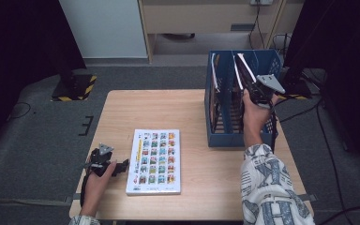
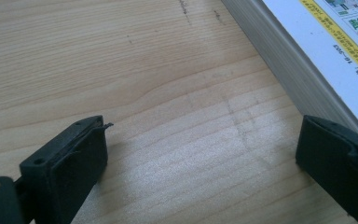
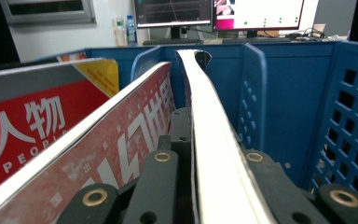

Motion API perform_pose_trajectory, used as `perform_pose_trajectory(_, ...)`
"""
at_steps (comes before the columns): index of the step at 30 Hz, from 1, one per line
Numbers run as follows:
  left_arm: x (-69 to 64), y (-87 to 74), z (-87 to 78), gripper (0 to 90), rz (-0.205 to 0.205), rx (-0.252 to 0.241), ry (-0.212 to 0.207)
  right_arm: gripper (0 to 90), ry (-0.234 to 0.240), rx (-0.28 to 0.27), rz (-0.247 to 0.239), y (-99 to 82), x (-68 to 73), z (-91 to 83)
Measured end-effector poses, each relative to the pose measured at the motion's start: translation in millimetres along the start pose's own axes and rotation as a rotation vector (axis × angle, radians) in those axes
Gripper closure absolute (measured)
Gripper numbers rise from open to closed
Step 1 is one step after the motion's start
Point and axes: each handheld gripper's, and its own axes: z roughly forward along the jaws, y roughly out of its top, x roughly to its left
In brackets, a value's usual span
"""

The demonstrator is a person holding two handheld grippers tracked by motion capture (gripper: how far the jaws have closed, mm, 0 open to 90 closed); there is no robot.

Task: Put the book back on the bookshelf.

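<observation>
Near the front of the surface [image 1: 122, 108] a book [image 1: 153, 161] lies flat, long side running near to far, just right of the open left jaws [image 1: 121, 167], while the right jaws [image 1: 246, 78] pinch a thin book [image 3: 205, 135] upright in the blue rack [image 1: 225, 139] far right.

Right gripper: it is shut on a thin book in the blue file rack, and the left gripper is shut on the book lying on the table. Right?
Not quite. The left gripper is open beside the flat book, as the left gripper view shows. The right gripper is shut on the thin book in the blue file rack.
</observation>
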Motion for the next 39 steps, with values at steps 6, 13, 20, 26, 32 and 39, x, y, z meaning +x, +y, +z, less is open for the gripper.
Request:
perform_pose_trajectory(6,-0.1,0.0,0.0,1.3,0.000,0.000,-0.001,82.6,-0.006,0.001,0.008,-6.9,0.1,3.1)
perform_pose_trajectory(13,-0.2,0.0,-0.1,1.3,0.001,0.000,-0.001,79.0,0.021,0.007,0.002,-7.4,4.0,2.0)
perform_pose_trajectory(20,-0.2,0.2,0.0,1.3,0.001,0.001,-0.002,67.1,0.006,0.014,-0.028,-7.6,4.8,-5.1)
perform_pose_trajectory(26,-0.8,0.0,0.0,1.3,-0.002,0.000,0.001,60.2,0.009,0.030,-0.045,-10.2,7.3,-18.6)
perform_pose_trajectory(32,-1.0,-0.2,-0.2,1.3,-0.001,0.000,0.001,56.7,0.017,0.060,-0.074,-17.1,10.3,-33.6)
perform_pose_trajectory(39,-1.4,-0.1,-0.2,1.3,-0.003,0.001,0.003,52.0,0.038,0.084,-0.060,-29.5,3.4,-51.4)
